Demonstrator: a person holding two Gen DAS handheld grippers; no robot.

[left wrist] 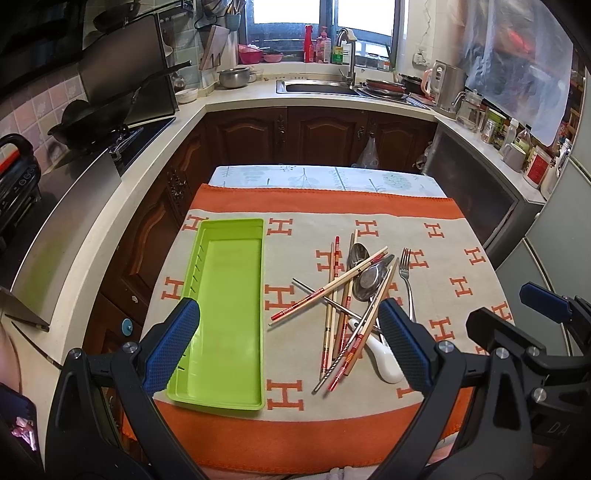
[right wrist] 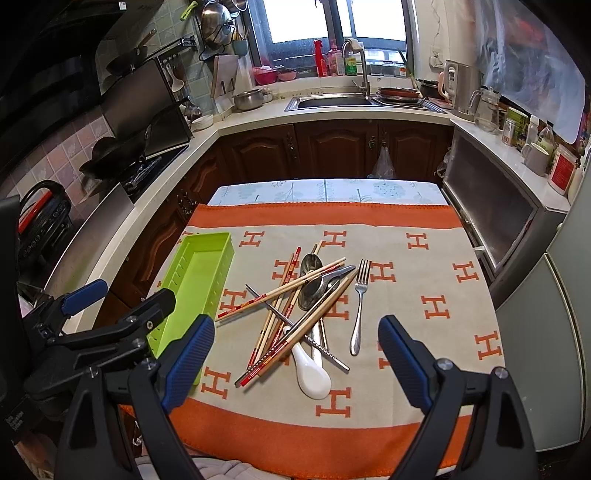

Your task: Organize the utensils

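Nothing is sorted yet: the green tray [left wrist: 225, 314] lies bare just ahead of the left tool [left wrist: 288, 347], while the chopsticks, spoons and fork [right wrist: 360, 306] sit heaped ahead of the right tool [right wrist: 295, 360]. Both tools hang released and carry nothing, so every piece is left to move.

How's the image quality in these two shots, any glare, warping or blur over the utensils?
Left wrist view: window blown out white, counters bowed by the fisheye, corners black, chopsticks sharp. Right wrist view: same washed-out window, bent edges, fork crisp with soft shadows; both grippers in focus.
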